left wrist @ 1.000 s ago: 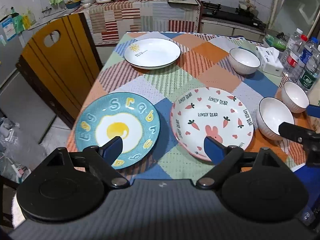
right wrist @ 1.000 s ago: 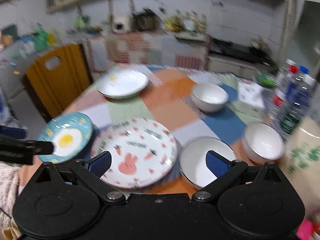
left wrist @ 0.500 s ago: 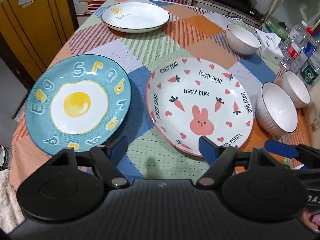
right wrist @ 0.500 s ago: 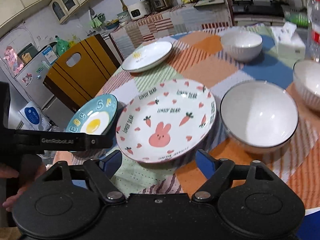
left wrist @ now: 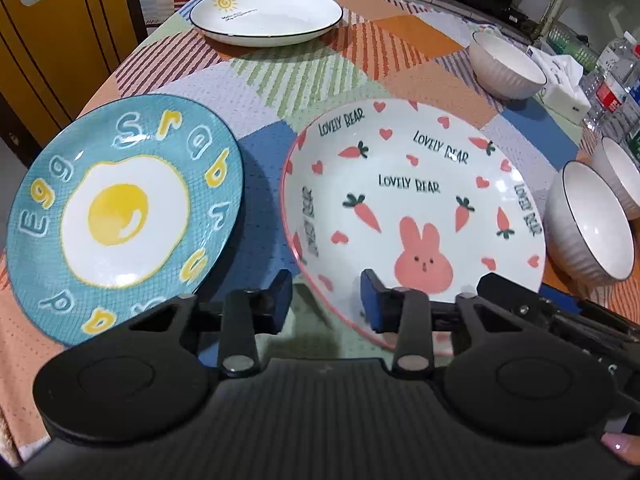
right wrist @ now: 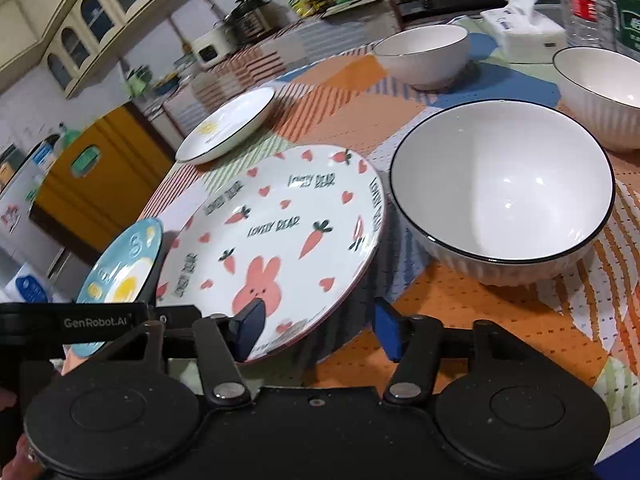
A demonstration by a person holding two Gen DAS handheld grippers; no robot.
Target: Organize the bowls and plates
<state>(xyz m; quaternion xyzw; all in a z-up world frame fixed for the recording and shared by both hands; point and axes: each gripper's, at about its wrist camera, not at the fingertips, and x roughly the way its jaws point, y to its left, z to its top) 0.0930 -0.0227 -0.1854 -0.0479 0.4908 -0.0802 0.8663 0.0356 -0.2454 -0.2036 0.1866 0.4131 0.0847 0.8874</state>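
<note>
A white plate with a pink rabbit and carrots [left wrist: 412, 208] lies on the patchwork tablecloth [left wrist: 276, 92]. My left gripper [left wrist: 326, 304] straddles its near left rim, one finger over the plate and one outside. Its jaws are closing and the pads stand clear of the rim. My right gripper [right wrist: 320, 330] straddles the near right rim of the same plate [right wrist: 272, 224], also closing without pressing. A blue fried-egg plate [left wrist: 124, 216] lies to the left and a white sun plate [left wrist: 266, 14] lies far back. Three white ribbed bowls [right wrist: 500, 188] [right wrist: 424, 56] [right wrist: 600, 92] stand on the right.
A tissue box [right wrist: 524, 28] and water bottles [right wrist: 588, 4] stand at the table's far right. A yellow-brown wooden panel [left wrist: 52, 36] stands off the table's left edge. A counter with a cooker [right wrist: 248, 26] runs along the back wall.
Both grippers came down close to the rabbit plate's near rim. Their jaws narrowed from wide open to partly closed around that rim.
</note>
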